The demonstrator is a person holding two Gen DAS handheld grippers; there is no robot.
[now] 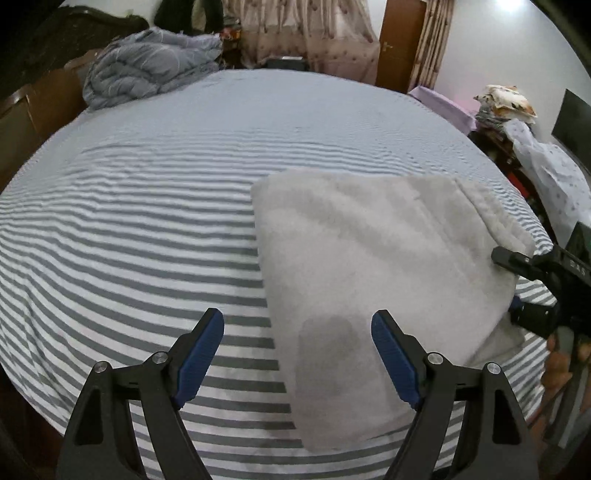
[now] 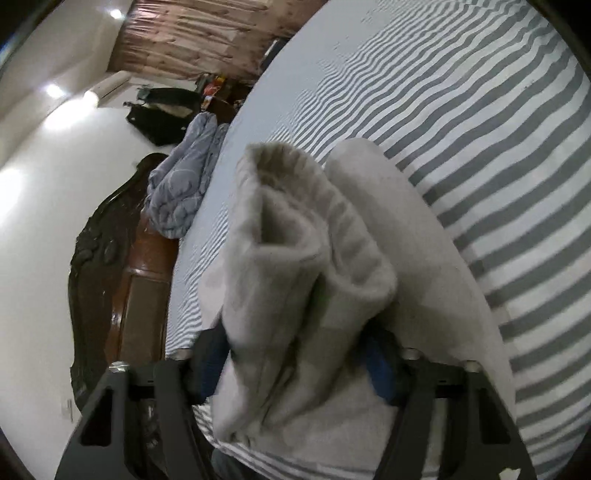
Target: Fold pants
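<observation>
On my left wrist view, the pale grey fleecy pants [image 1: 373, 266] lie folded into a thick, roughly rectangular bundle on the grey-and-white striped bedsheet [image 1: 147, 229], toward the right and near side of the bed. My left gripper [image 1: 297, 354] hangs just above the bundle's near left corner with its black arms and blue rubber pads [image 1: 201, 354] spread wide, pinching nothing; the left pad sits over striped sheet, the right pad over the fleece. A darker patch shows on the pants between the two pads.

At the right edge of that view I see my right gripper [image 1: 517, 284], a black frame reaching onto the right side of the bundle, with a hand partly visible behind it.

From the right wrist view, the right gripper [image 2: 295, 365] has a bunched, ribbed fold of the same grey pants [image 2: 295, 236] filling the space between its blue pads [image 2: 380, 367]. The cloth rises up from the jaws in thick rolled layers and hides most of both pads, which press against it from either side, so I read this tool as clamped on the pants. The rest of the bundle rests on the sheet [image 2: 498, 147] beneath.

Farther off, a crumpled blue-grey quilted duvet [image 1: 147, 70] lies at the far left corner of the bed, beside a dark carved wooden headboard [image 2: 107, 258]. Pinkish patterned curtains [image 1: 306, 33] hang behind the bed
</observation>
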